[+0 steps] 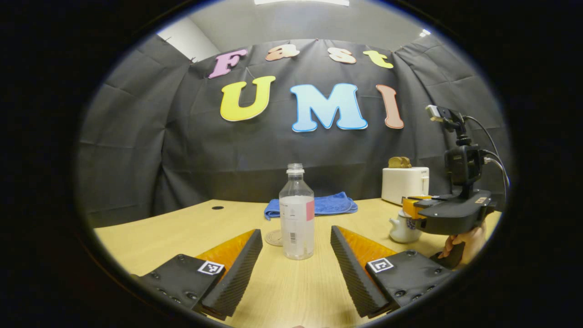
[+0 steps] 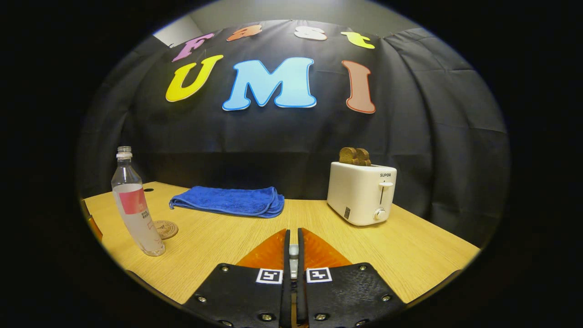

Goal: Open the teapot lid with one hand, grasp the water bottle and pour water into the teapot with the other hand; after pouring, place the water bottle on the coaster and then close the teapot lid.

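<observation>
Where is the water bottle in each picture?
Left gripper view: the water bottle stands upright in the middle, on the table just beyond the open left gripper.
Right gripper view: the water bottle stands at the far left, well off to the side of the right gripper.
Shared landmark: the round coaster just behind the bottle.

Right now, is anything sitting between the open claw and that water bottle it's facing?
Nothing visible does. In the left gripper view the left claw is open, and the water bottle stands upright straight ahead on bare table. The coaster lies just behind the bottle to its left, out of the path.
</observation>
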{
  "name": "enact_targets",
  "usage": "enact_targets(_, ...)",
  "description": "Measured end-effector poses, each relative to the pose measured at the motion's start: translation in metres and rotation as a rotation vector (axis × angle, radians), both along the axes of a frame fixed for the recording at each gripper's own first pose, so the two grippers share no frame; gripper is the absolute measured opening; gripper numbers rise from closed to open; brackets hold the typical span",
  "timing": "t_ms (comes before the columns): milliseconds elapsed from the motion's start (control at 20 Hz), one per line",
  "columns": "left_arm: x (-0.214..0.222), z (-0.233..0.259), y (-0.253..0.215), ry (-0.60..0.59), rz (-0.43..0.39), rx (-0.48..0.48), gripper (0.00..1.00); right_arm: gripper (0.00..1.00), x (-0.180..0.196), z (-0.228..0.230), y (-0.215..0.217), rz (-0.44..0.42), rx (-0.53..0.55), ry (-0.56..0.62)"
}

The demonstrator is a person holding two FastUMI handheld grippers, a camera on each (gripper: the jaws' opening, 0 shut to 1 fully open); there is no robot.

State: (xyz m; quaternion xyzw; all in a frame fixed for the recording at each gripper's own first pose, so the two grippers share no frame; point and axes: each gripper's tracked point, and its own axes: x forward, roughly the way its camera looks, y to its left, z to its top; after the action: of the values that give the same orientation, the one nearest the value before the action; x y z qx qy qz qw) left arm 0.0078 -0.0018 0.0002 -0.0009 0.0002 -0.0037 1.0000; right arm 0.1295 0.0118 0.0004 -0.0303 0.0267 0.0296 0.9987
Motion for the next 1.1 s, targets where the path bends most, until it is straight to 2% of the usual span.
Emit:
enact_targets(350,0.001,0.000,0.000,-0.002,0.000,0.001,1.00,0.05,-0.028,0.038,0.014,0.063,0.021,-0.106)
enact_targets(700,0.043,-0.002,-0.011,0.000,-0.042,0.001,1.00,0.05,-0.115,0.039,0.035,0.177,0.009,-0.156)
enact_targets(850,0.058,-0.003,-0.013,0.003,-0.052,0.000,1.00,0.05,-0.143,0.029,0.041,0.216,0.042,-0.142)
enact_targets(1100,0.072,-0.003,-0.009,0.000,-0.036,-0.001,1.00,0.05,-0.167,0.016,0.038,0.224,0.088,-0.093)
